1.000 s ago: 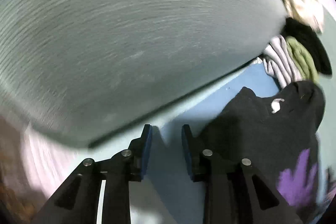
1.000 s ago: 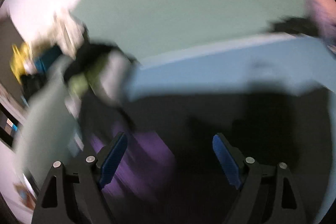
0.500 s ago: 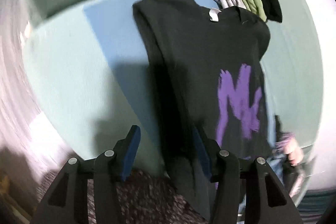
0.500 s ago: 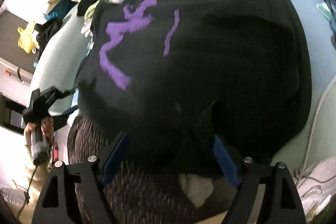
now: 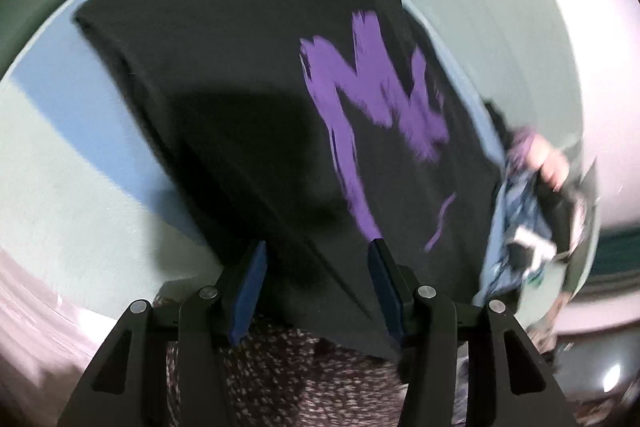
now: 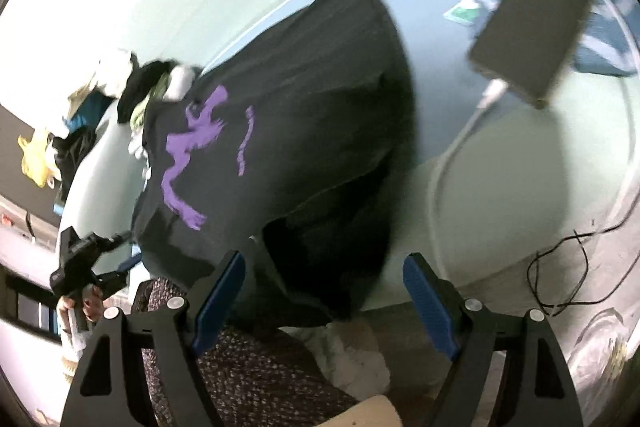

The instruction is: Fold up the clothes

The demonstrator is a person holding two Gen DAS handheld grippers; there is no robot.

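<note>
Over the last second both views are swinging down from the wall onto the shirt point(image 5: 248, 99), now lying spread flat on the bed point(image 5: 80, 155), print up. Long axis is running away from the person: collar far, by the clothes pile point(image 6: 132, 95); hem near, overhanging the edge. Left tool point(image 5: 316, 291) and right tool point(image 6: 324, 299) are hovering spread over the hem, gripping nothing.

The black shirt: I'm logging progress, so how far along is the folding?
Done: the black shirt lies spread on the bed, purple print up, its hem hanging over the near edge. In hand: nothing; the left gripper and right gripper are both open at the hem. Left: every fold of this shirt, then the pile of clothes at the far end.
</note>
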